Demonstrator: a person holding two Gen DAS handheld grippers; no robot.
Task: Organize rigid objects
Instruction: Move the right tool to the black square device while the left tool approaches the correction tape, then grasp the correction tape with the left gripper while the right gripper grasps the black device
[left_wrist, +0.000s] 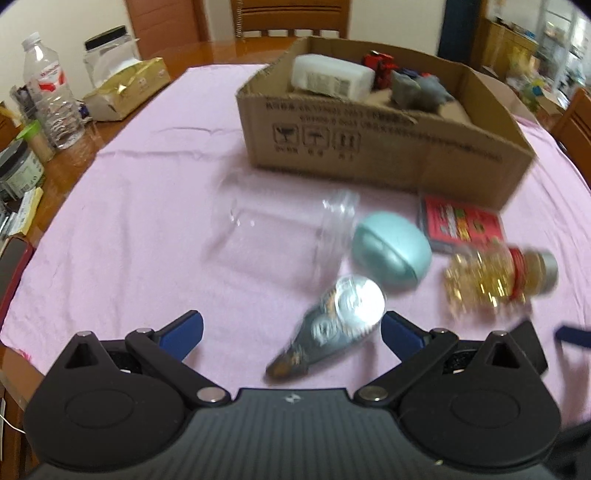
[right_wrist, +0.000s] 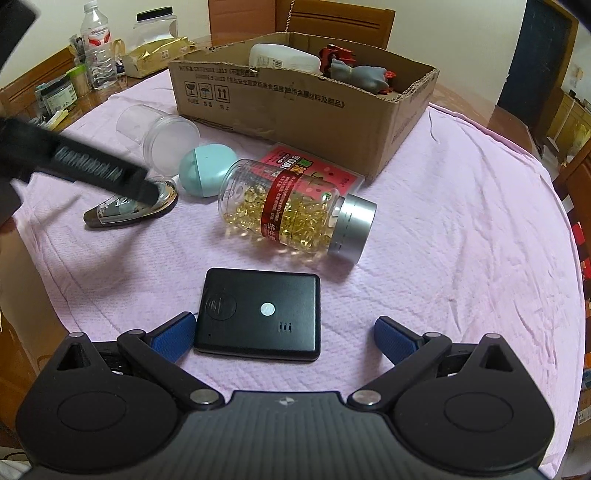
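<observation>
on the pink cloth (right_wrist: 443, 221), a cardboard box (right_wrist: 295, 107) holds toys; capsule bottle (right_wrist: 295, 210) lies capped; both hand-held grippers (left_wrist: 291, 328) (right_wrist: 284, 332) released.

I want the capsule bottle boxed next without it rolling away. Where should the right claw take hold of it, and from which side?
The capsule bottle lies on its side on the pink cloth, silver cap toward the right. I would grip the clear body near the red label, coming from above with the fingers across its width; the round sides probably seat there, and the open right claw looks wide enough.
</observation>
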